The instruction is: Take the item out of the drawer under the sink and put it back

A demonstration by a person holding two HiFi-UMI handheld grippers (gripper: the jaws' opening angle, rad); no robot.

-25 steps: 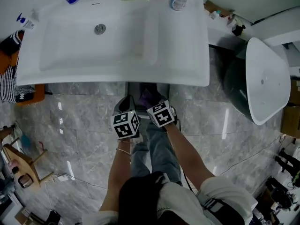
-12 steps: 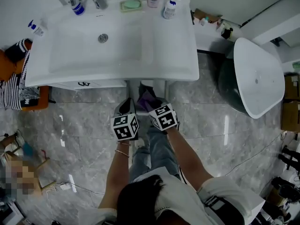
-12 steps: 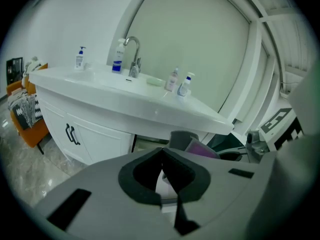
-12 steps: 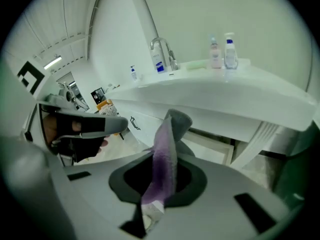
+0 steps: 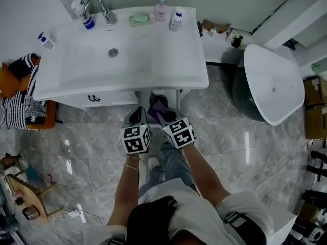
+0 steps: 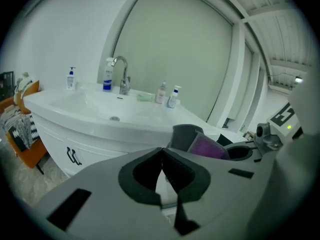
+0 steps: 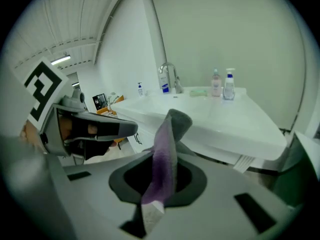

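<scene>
Nearest the person, the left hand-held gripper [image 6: 161,156] has its jaws pressed together with nothing between them. It is held just beside the right hand-held gripper [image 7: 164,159], whose jaws are clamped on the purple-and-grey cloth [image 7: 169,126]. The cloth is thus out of the drawer, held in the air in front of the sink [image 5: 194,80]. It stands up out of the jaws and its free end curls over (grey on one face, purple on the other). It looks light, soft and limp, so it will likely fold and sag rather than keep a shape. A pinch through its doubled thickness near the lower edge seems the secure hold. A grip on one loose corner would probably let the rest drape and catch on the drawer's edge. Slipping looks a small risk, breakage none. Beyond the grippers is the white cabinet front [image 5: 76,100] with its dark handle [image 6: 73,156]; whether the drawer stands open cannot be told. Farther off, on the surface behind the basin, are the faucet [image 5: 97,6], a soap dish [image 5: 139,19] and several bottles [image 5: 176,19].
</scene>
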